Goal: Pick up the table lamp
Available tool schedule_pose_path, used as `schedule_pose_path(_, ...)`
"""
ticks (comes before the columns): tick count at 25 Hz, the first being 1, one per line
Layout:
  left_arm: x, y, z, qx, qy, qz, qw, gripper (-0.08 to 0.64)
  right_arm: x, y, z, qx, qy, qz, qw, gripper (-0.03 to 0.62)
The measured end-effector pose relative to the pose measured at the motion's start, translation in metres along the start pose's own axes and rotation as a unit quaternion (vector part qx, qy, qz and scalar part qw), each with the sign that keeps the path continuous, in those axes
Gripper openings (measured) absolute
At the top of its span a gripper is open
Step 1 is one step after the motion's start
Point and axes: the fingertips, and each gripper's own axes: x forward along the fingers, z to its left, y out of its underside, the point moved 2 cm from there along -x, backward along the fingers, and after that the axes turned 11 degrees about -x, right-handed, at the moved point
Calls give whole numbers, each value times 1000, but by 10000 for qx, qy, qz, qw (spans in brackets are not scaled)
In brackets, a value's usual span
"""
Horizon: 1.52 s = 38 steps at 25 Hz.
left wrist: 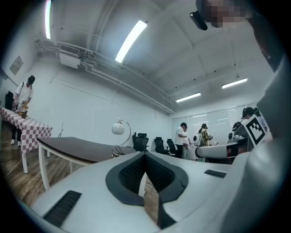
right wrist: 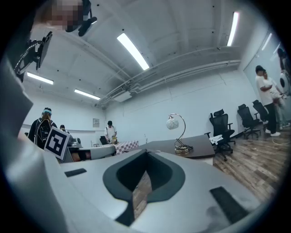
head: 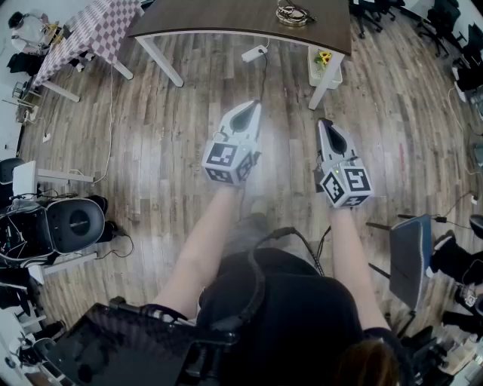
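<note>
The table lamp (right wrist: 176, 127) has a white globe shade on a curved metal arm and a round base. It stands on a dark brown table (right wrist: 200, 144) some way ahead. The left gripper view shows the lamp (left wrist: 119, 129) small and far on the same table (left wrist: 77, 148). From the head view only the lamp's base (head: 294, 13) shows, at the table's near edge. My left gripper (head: 250, 111) and right gripper (head: 325, 125) are held level over the wooden floor, well short of the table. Both are shut with nothing between their jaws.
A white bin with yellow flowers (head: 324, 64) and a power strip (head: 254, 53) sit under the table. A checkered-cloth table (head: 83, 34) stands at the far left. Black office chairs (right wrist: 223, 125) and several people (left wrist: 183, 136) are in the room. A fan-like device (head: 75, 222) is at my left.
</note>
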Motion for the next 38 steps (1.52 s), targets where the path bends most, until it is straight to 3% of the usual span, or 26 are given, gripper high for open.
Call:
schedule_pose_path(19,58,1,64,-111,383,244,9989,11,87,11,-2,61,180,160,9997,-3)
schedule_pose_path(32,86,2,80,-224,401,307,9985,11,115,12,-15,138,219,146,9996,-3)
schedule_pose_path(38,109,1,94,-174,311,272,9990,11,142,15,-29,175,13,29,9998,-3)
